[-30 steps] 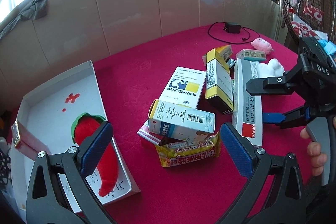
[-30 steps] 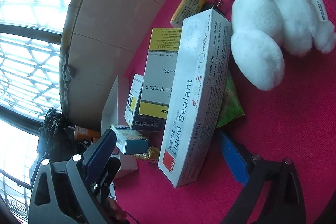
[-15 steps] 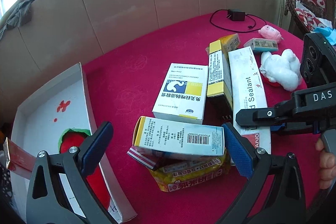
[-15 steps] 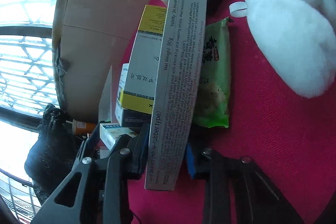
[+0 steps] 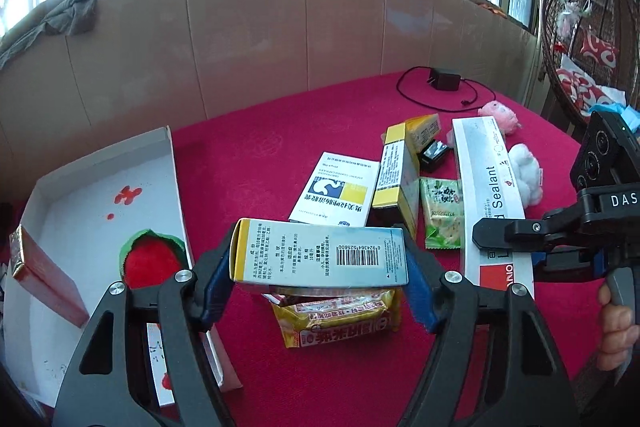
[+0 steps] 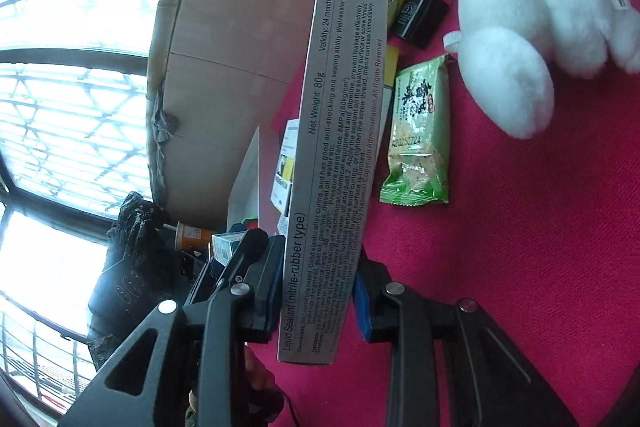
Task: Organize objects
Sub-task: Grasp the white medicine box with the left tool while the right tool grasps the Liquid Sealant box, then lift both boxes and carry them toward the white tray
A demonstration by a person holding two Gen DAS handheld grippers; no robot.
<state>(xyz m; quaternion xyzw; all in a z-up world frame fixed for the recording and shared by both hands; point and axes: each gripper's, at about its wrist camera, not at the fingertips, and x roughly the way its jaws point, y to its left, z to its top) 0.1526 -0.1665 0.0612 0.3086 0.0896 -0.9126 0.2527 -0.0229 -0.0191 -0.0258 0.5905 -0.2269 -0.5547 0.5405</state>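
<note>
My left gripper [image 5: 316,281] is shut on a white and yellow medicine box [image 5: 320,253] with a barcode, held above a yellow snack packet [image 5: 340,319]. My right gripper [image 6: 316,291] is shut on the long white Liquid Sealant box [image 6: 340,155], which is lifted off the red cloth; it also shows in the left wrist view [image 5: 490,195]. A white tray [image 5: 80,211] at the left holds a red plush strawberry [image 5: 150,263] and a red box [image 5: 44,275].
On the red cloth lie a white and blue medicine box [image 5: 340,191], a yellow-ended box [image 5: 394,179], a green snack packet [image 6: 420,135], a black plug [image 6: 420,13], a white plush [image 6: 532,31], a pink plush [image 5: 500,113] and a charger with cable [image 5: 444,83]. A cardboard wall stands behind.
My left gripper has closed on the barcode medicine box and lifted it. My right gripper has closed on the sealant box and raised it off the cloth.
</note>
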